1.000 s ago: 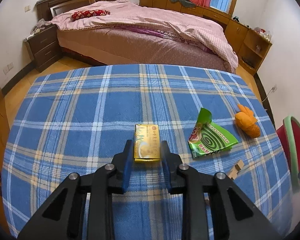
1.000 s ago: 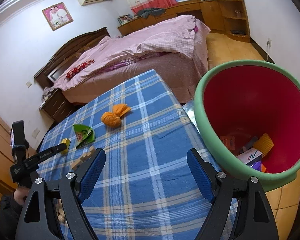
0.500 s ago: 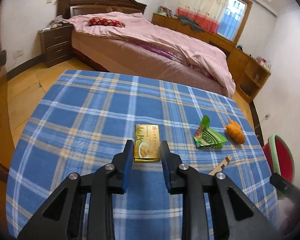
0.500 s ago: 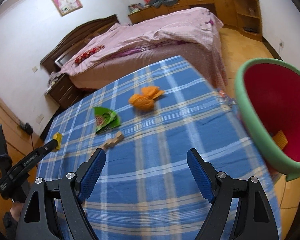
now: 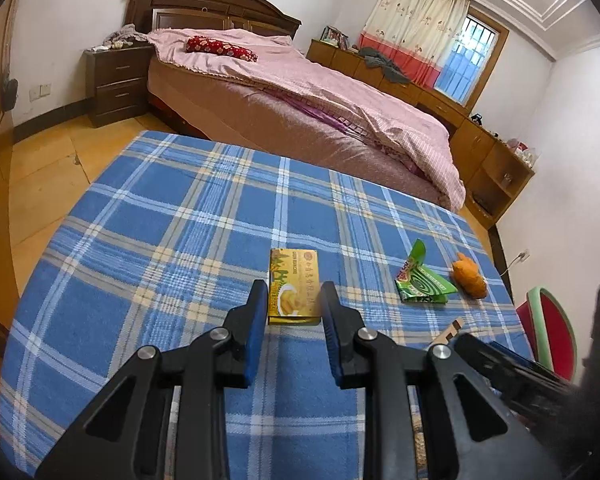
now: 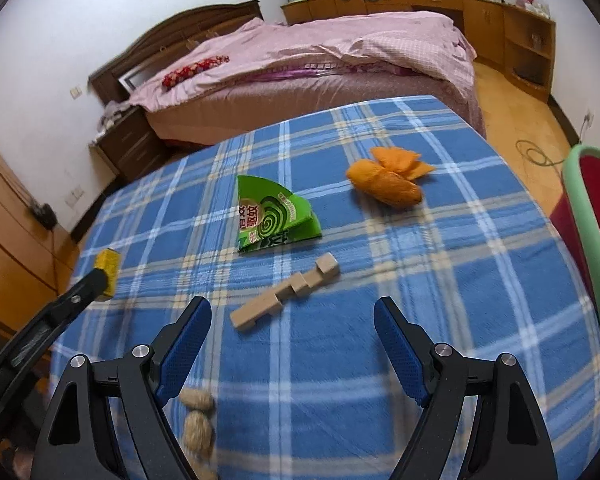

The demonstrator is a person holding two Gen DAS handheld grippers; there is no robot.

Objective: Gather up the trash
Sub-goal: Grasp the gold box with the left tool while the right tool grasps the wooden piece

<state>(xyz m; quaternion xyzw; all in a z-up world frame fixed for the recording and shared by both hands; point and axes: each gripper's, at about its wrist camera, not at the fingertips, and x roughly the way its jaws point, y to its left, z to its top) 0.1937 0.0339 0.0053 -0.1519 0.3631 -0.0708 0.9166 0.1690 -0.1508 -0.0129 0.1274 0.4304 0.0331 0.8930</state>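
Left hand-held gripper [image 5: 294, 300] pinching yellow box [image 5: 295, 281], right hand-held gripper [image 6: 292, 340] spread (nothing between), above wooden piece [image 6: 286, 291]

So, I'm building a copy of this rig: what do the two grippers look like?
Both match. The left gripper and right gripper have matte black angular linkage arms with triangular cutouts, silver round pivot bolts, and two fingers faced with blue pads. No cables or sleeves are visible.

wrapper [image 6: 274, 216] left of peel [image 6: 386, 184], block [image 6: 286, 292] before both
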